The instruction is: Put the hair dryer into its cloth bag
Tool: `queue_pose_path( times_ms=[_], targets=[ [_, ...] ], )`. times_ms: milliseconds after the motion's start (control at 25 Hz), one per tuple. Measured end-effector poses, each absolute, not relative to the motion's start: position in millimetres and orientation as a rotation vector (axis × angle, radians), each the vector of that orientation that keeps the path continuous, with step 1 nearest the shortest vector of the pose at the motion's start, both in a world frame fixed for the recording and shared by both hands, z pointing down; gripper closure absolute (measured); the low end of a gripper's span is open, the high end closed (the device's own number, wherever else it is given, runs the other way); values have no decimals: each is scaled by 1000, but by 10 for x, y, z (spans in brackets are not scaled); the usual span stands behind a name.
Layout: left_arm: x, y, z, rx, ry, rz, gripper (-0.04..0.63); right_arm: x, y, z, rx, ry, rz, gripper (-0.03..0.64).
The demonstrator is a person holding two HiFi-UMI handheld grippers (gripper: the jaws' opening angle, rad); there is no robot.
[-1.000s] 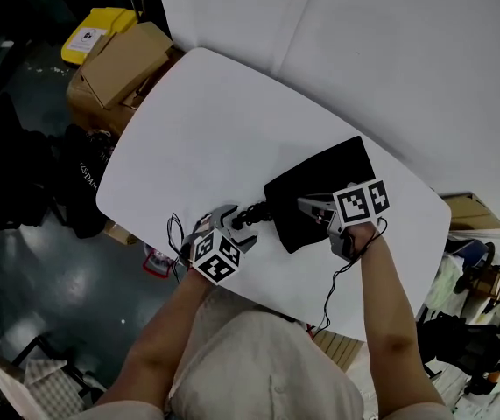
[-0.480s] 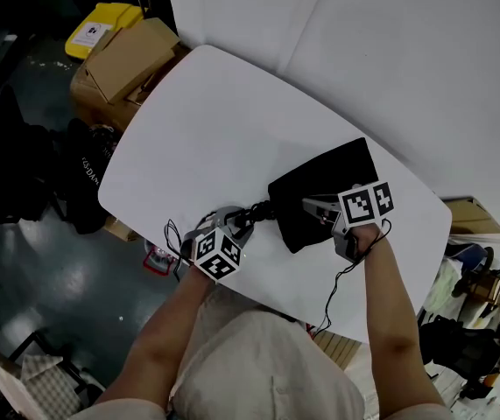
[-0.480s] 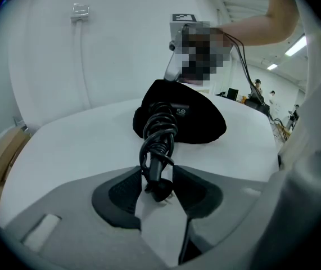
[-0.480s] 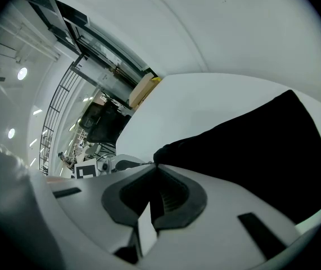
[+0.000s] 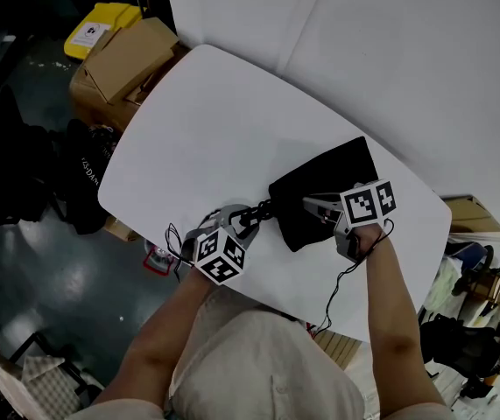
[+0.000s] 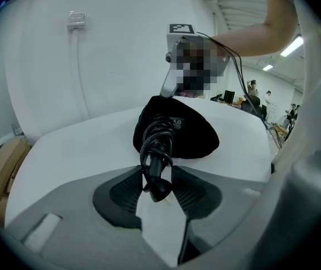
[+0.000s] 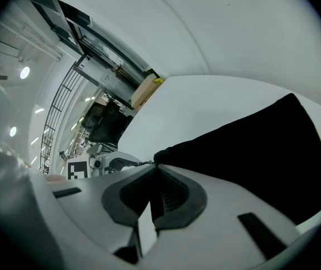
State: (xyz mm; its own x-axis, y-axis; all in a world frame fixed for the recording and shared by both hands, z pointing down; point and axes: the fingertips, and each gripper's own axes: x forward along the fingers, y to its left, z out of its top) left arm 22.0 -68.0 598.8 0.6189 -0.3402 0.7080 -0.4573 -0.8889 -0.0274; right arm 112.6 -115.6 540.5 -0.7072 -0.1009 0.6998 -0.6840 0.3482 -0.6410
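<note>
Narrowed from wide apart a second ago, the left gripper [image 6: 157, 176] now has its fingers clamped on one coiled black cord [image 6: 157, 136]. It trails from the mouth of one black cloth bag [image 5: 324, 178] at the lower right of the white, rounded worktop [image 5: 206, 121]. Of the hair dryer, only this cord shows. The right gripper [image 7: 153, 167] has its fingers together, pinching the bag's edge. A small label on the bag is unreadable. Two brown cardboard boxes [image 5: 123, 59] sit at upper left.
</note>
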Motion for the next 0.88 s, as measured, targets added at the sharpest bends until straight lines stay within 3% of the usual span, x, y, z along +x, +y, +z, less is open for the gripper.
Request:
queue_pose_path(
  times_ms=[880],
  targets=[
    [1024, -880, 5990, 2675, -655, 1077, 433, 1065, -1096, 5367, 638, -2070, 1348, 595]
  ],
)
